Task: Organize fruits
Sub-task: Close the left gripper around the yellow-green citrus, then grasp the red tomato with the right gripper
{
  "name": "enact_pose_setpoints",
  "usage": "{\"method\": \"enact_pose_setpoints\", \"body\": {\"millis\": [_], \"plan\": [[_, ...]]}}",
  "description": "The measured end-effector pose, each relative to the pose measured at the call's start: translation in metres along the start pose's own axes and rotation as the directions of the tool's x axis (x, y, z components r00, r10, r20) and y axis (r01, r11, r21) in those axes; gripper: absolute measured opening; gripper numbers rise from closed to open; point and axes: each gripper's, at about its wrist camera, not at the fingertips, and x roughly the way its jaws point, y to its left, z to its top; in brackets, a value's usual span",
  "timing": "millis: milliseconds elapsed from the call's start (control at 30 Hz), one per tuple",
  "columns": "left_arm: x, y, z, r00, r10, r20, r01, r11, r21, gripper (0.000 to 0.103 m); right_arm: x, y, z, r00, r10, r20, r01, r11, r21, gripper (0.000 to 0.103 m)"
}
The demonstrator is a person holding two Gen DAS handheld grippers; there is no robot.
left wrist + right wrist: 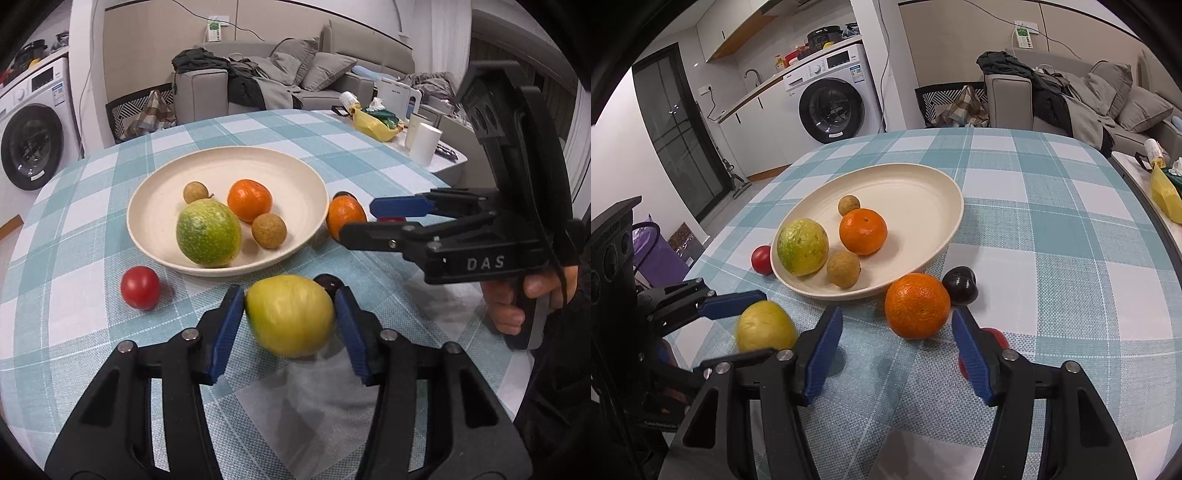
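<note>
A cream plate [155, 206] [923, 206] on the checked tablecloth holds a green-yellow fruit [208, 233] [802, 246], an orange [250, 200] [863, 231] and two small brown longans [269, 230]. My left gripper [290, 317] [750, 325] is shut on a yellow fruit [290, 315] [765, 326], held just in front of the plate. My right gripper [897, 350] [369, 221] is open, its blue pads on either side of a loose orange [917, 305] [344, 216] by the plate's right rim, not touching it.
A red tomato [140, 287] [761, 259] lies left of the plate. A dark plum [960, 285] sits behind the loose orange, and a red fruit [995, 338] lies partly hidden under the right finger. A side table with cups [424, 142] stands at the right.
</note>
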Motion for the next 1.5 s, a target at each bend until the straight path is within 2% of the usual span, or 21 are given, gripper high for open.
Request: {"method": "enact_pose_setpoints", "body": {"millis": [167,300,600,767,967,1100,1233,1500], "plan": [[-0.003,0.005,0.002,1.0,0.007,0.014,-0.007,1.0,-0.011,0.046,-0.004,-0.005,0.002,0.999,-0.031,0.016,0.031,1.0,0.006,0.078],[-0.003,0.003,0.002,1.0,0.011,0.012,-0.011,1.0,0.005,0.046,-0.004,-0.012,0.004,0.999,-0.043,0.017,0.043,0.999,0.027,0.078],[0.003,-0.001,-0.003,0.999,-0.003,-0.033,0.004,1.0,0.02,0.047,0.01,-0.002,0.01,0.999,-0.046,-0.023,0.046,0.999,-0.015,0.078],[0.009,-0.006,-0.004,0.999,0.011,-0.051,-0.009,0.999,0.038,0.047,0.016,-0.001,0.012,0.998,-0.051,-0.038,0.051,0.998,-0.024,0.078],[0.003,-0.005,-0.003,1.0,0.014,-0.019,-0.014,1.0,0.028,0.047,0.014,-0.006,0.014,0.998,-0.042,-0.045,0.042,0.999,-0.011,0.078],[-0.004,0.0,0.001,1.0,0.021,0.014,-0.022,1.0,0.012,0.047,0.003,-0.018,0.018,1.0,-0.029,-0.011,0.03,0.999,0.029,0.078],[-0.005,0.005,0.002,0.999,0.029,0.017,-0.029,1.0,-0.005,0.047,0.004,-0.021,0.017,0.999,-0.033,-0.023,0.034,0.999,0.021,0.078],[-0.007,0.01,0.002,0.999,0.037,0.019,-0.037,0.999,-0.013,0.047,0.003,-0.03,0.004,0.994,-0.088,-0.063,0.089,0.996,0.006,0.078]]}}
